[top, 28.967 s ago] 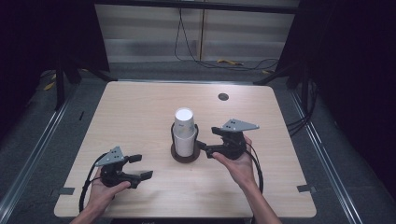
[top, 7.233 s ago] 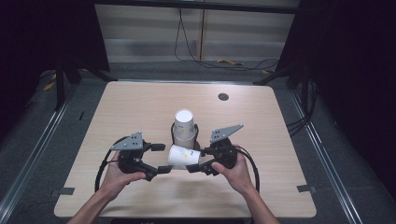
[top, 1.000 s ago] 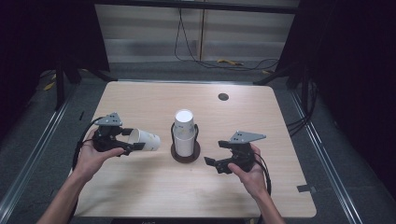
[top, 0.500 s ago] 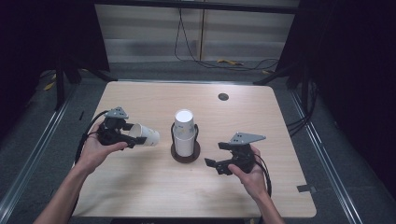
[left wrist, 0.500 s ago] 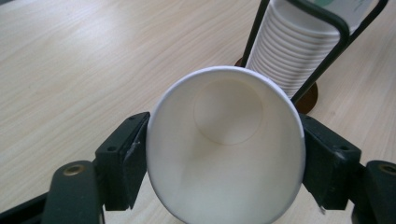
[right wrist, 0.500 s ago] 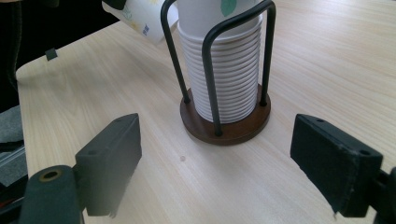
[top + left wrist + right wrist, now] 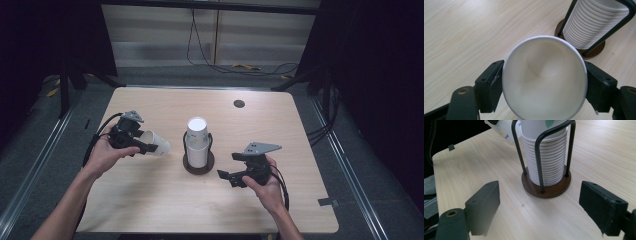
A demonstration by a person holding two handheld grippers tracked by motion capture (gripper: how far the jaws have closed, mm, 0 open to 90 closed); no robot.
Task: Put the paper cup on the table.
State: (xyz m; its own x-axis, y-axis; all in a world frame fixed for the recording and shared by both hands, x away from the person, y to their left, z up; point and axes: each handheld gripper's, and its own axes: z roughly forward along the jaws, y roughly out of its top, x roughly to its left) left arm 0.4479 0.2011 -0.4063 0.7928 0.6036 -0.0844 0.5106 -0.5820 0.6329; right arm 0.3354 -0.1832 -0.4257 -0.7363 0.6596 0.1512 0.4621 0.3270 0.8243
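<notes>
One paper cup [image 7: 544, 82] sideways between left hand-held gripper [image 7: 544, 86] jaws.

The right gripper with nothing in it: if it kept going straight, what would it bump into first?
Probably the cup holder with its stack of cups; it stands straight ahead of the right gripper, with bare table between, though depth is unclear.

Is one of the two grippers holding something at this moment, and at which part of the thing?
The left gripper holds a white paper cup on its side, jaws pressing opposite sides near its open rim. The right gripper holds nothing.
</notes>
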